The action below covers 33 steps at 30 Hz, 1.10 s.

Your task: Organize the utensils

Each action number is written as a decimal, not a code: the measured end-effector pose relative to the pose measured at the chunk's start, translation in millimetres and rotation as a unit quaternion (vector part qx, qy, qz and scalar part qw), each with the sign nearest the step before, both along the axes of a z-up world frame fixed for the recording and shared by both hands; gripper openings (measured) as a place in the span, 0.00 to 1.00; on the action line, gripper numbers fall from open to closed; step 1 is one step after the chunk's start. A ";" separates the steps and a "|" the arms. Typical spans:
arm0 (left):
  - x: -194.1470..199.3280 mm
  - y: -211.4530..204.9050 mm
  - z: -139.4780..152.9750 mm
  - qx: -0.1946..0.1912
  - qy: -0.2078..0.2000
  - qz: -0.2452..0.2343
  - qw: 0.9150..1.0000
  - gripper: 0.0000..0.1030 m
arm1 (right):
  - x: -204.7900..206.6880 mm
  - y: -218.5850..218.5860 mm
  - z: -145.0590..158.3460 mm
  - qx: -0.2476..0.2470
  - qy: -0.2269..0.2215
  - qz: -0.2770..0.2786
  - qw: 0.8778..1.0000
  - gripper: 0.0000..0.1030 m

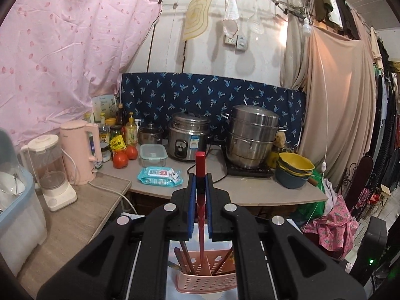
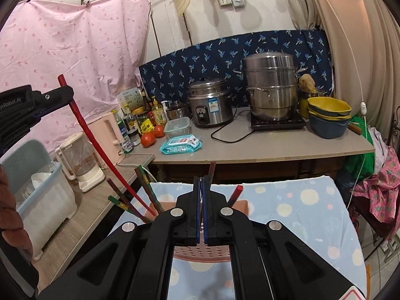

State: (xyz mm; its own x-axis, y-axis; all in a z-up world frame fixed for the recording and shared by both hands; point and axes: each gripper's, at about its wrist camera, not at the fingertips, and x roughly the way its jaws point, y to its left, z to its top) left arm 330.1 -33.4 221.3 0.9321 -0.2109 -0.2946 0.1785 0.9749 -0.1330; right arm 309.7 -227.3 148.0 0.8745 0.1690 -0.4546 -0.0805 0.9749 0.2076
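My left gripper (image 1: 200, 178) is shut on a red chopstick (image 1: 200, 167), held upright with its lower end down in the pink perforated utensil holder (image 1: 207, 283). Other chopsticks (image 1: 186, 256) lean in the holder's compartments. In the right wrist view the left gripper (image 2: 65, 92) shows at the upper left, with the red chopstick (image 2: 100, 145) slanting down into the holder (image 2: 200, 251). My right gripper (image 2: 201, 182) is shut and empty, right over the holder's rim. Several chopsticks (image 2: 146, 187) stick out of the holder there.
The holder stands on a table with a blue dotted cloth (image 2: 300, 212). Behind it is a counter (image 2: 262, 145) with a rice cooker (image 2: 212, 103), a steel steamer pot (image 2: 271, 90), stacked bowls (image 2: 327, 115), wet wipes (image 2: 181, 145), tomatoes (image 2: 152, 135), a blender (image 2: 80, 162) and a dish bin (image 2: 37, 195).
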 end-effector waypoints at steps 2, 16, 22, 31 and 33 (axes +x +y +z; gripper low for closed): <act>5.8 0.3 -8.5 0.002 0.009 0.000 1.000 0.07 | 11.0 4.5 -8.5 -0.003 0.010 0.003 1.000 0.02; 28.0 -3.4 -44.1 0.007 0.049 -0.002 0.999 0.07 | 35.6 16.4 -42.2 -0.011 0.051 0.007 0.999 0.02; 29.1 -4.8 -51.9 0.007 0.055 -0.004 0.998 0.07 | 36.9 18.4 -43.6 -0.015 0.050 0.006 0.999 0.05; 19.0 -2.8 -57.2 0.010 0.057 0.003 0.998 0.18 | 22.7 15.2 -42.0 -0.003 0.042 0.000 0.999 0.18; 13.1 -0.9 -58.0 0.008 0.056 0.005 0.998 0.19 | 18.9 15.0 -40.5 -0.004 0.040 -0.003 0.999 0.22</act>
